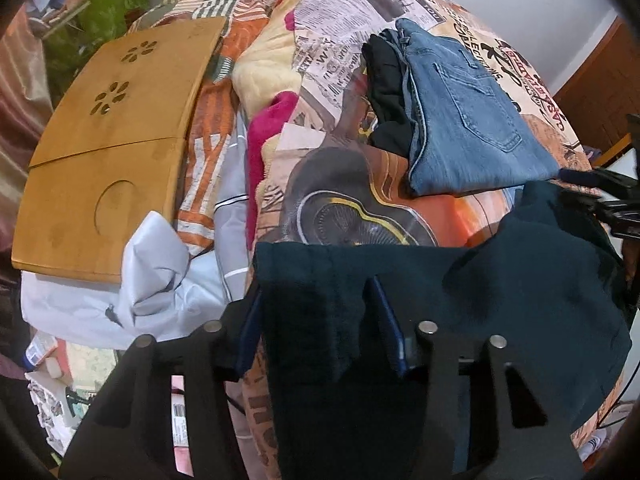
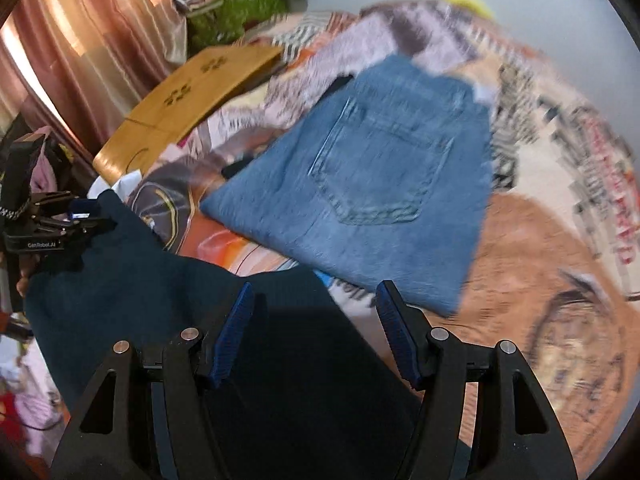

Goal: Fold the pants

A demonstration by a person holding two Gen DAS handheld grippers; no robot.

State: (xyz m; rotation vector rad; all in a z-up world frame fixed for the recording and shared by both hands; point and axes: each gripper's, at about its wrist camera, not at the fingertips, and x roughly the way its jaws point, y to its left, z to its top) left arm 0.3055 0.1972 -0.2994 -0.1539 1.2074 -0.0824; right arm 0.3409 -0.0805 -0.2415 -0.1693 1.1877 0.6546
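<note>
Dark navy pants lie bunched on the printed bedspread. My left gripper is shut on a thick fold of them, with fabric filling the gap between its blue pads. From the right wrist view the same pants spread below my right gripper. That gripper is open, its pads wide apart above the cloth and pressing on nothing. The left gripper shows at that view's left edge, at the pants' far corner. The right gripper shows at the left view's right edge.
Folded blue jeans lie on the bed just beyond the dark pants, with a folded black garment beside them. A bamboo lap tray sits to the left, with white cloth and pink cloth near it. Curtains hang at the left.
</note>
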